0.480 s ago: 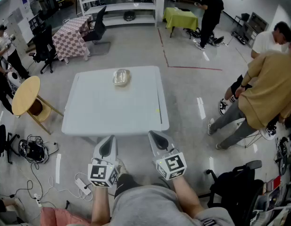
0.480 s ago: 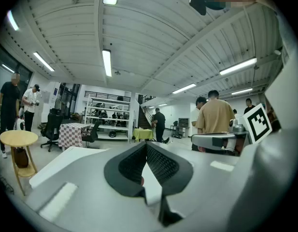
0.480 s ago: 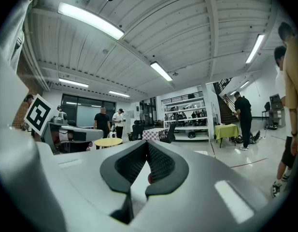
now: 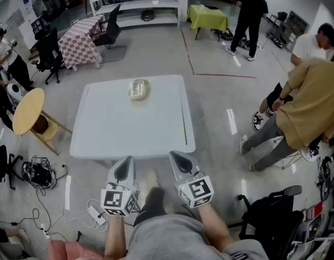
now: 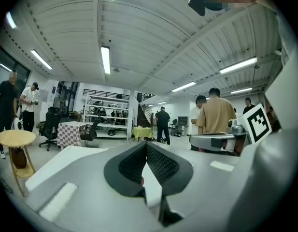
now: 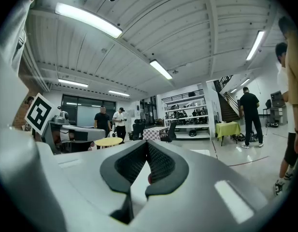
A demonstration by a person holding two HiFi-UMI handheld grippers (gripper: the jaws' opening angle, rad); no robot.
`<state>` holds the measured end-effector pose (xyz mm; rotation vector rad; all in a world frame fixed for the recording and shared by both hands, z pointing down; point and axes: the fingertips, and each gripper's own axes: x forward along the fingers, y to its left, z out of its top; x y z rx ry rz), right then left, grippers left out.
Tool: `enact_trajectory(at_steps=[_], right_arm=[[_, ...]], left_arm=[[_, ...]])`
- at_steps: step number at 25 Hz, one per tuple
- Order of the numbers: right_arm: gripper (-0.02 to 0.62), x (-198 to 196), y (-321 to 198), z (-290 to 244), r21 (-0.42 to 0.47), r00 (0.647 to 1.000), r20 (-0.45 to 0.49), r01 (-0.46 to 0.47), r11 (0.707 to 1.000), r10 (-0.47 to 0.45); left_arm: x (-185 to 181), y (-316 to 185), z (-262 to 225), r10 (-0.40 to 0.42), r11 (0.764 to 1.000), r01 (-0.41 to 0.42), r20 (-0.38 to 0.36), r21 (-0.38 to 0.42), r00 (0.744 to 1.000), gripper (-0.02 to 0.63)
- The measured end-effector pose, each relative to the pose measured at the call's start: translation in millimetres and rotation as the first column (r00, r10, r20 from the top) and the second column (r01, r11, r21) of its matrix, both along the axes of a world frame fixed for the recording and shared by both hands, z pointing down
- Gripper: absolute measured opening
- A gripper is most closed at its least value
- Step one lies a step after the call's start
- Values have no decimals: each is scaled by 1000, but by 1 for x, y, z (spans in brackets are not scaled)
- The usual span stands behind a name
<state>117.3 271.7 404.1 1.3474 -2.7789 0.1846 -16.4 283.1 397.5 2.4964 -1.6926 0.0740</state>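
Note:
Both grippers are held low in front of the person, short of the near edge of a white square table. My left gripper is shut, its dark ribbed pads meeting with nothing between them. My right gripper is also shut and empty. Each points up and forward across the room. A clear plastic packet with something pale inside lies near the table's far edge, well away from both grippers.
A round wooden side table stands left of the white table. Cables and a power strip lie on the floor at the near left. People stand at the right, near a black chair. A checkered table and shelves stand at the back.
Both grippers stay shut and almost where they were. The person's foot has swung forward between them. The person in black at the back has walked to the right.

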Motion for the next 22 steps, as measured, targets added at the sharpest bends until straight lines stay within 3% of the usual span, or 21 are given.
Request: enact_trajectory(at_steps=[22], right_arm=[[3, -35, -196, 19, -77, 1000, -30, -2, 997, -1]], left_arm=[[-37, -199, 19, -8, 997, 8, -7, -75, 1000, 11]])
